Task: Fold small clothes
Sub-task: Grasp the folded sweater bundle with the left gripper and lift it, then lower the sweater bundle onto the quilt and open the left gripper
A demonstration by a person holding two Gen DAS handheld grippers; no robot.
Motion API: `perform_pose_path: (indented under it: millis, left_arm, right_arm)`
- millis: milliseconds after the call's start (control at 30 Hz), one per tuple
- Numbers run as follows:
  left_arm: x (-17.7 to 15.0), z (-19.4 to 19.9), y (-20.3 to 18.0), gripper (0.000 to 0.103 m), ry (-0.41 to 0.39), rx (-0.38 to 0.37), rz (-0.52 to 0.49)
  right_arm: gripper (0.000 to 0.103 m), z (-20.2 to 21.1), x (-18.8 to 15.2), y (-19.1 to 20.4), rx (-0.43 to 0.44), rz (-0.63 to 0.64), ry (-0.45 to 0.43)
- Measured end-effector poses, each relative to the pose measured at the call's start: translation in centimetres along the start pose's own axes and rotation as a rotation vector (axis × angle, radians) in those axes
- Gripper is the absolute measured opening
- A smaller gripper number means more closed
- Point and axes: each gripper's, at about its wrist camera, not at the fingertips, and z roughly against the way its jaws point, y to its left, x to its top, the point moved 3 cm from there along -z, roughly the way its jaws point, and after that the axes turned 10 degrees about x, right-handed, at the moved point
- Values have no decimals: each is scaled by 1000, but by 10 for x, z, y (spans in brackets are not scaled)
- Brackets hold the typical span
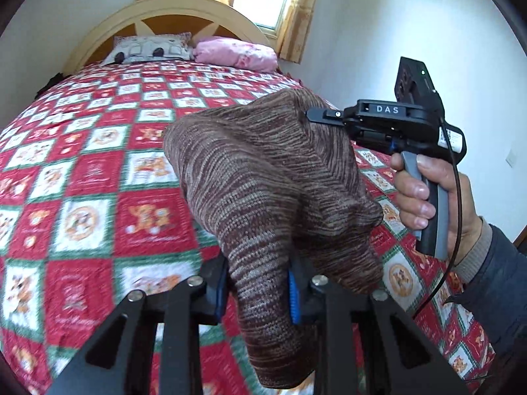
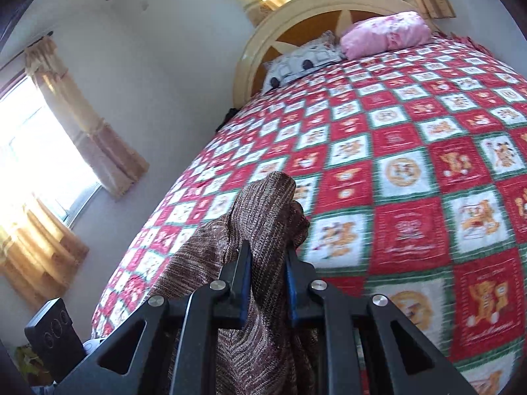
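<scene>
A brown striped knit garment (image 1: 263, 184) hangs lifted above the bed, stretched between both grippers. My left gripper (image 1: 258, 291) is shut on its lower bunched edge, blue pads pressing the cloth from both sides. In the left wrist view the right gripper (image 1: 313, 117) bites the garment's upper right corner, with a hand (image 1: 425, 194) around its handle. Seen from the right wrist, my right gripper (image 2: 266, 279) is shut on a fold of the same brown knit (image 2: 263, 217), which drapes down to the left.
Under the garment spreads a red, white and green patchwork quilt (image 1: 98, 177) over the bed. A grey patterned pillow (image 1: 148, 49) and a pink pillow (image 1: 237, 52) lie by the round headboard (image 1: 164, 13). Curtained windows (image 2: 42, 151) and white walls surround the bed.
</scene>
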Motion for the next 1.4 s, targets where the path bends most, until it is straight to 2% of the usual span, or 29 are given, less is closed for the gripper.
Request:
perform_pose_path:
  millis: [500,800,933,1167,1400]
  left_arm:
    - [-38,83,77,29,-58,104,88]
    - [-65,127,139,29,-86,221,174]
    - [-75,140,160,29,-94,263,203]
    - [-94,156,198,29,-98,329,260]
    - [-121,143,226,29,-49,368,323]
  right_arm:
    - [17,-75,-33,102,159,52,85]
    - [17,-147,-56,177,264,92,164]
    - [17,-180,-67,211,301,116,203]
    - [17,-234,-84,249,339,133,263]
    - [17,-285,-109,262,306,158,347]
